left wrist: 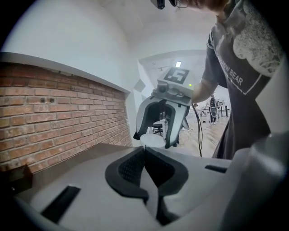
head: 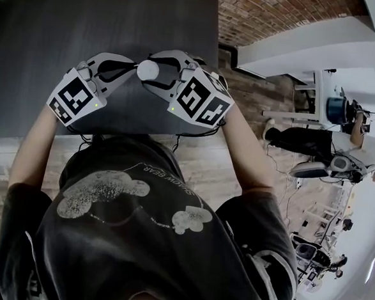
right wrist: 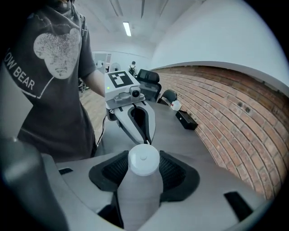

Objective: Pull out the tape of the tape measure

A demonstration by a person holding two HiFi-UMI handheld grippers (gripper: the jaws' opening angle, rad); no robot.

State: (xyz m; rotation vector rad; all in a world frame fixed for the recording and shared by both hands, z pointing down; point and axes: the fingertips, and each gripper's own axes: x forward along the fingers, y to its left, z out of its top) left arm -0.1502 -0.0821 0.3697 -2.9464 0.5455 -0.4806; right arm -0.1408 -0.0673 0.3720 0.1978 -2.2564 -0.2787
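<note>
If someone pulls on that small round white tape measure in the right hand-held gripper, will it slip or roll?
The tape measure looks smooth and round, so it could twist or slip between the pads of the right hand-held gripper. It is small, so probably light. Let go on the table, its round shape might let it roll.

The tape measure (head: 147,69) is plain white. The left gripper (head: 133,65) and the right gripper (head: 157,72) both have pale grey shells with black pads (left wrist: 131,168). Each marker cube (head: 76,97) carries bold black squares on white, with a tiny green light at its edge. The table (head: 88,17) is dark charcoal. The brick wall (left wrist: 54,113) is reddish-brown with pale mortar lines. The person's T-shirt (head: 136,239) is dark grey with a speckled white bear print.
</note>
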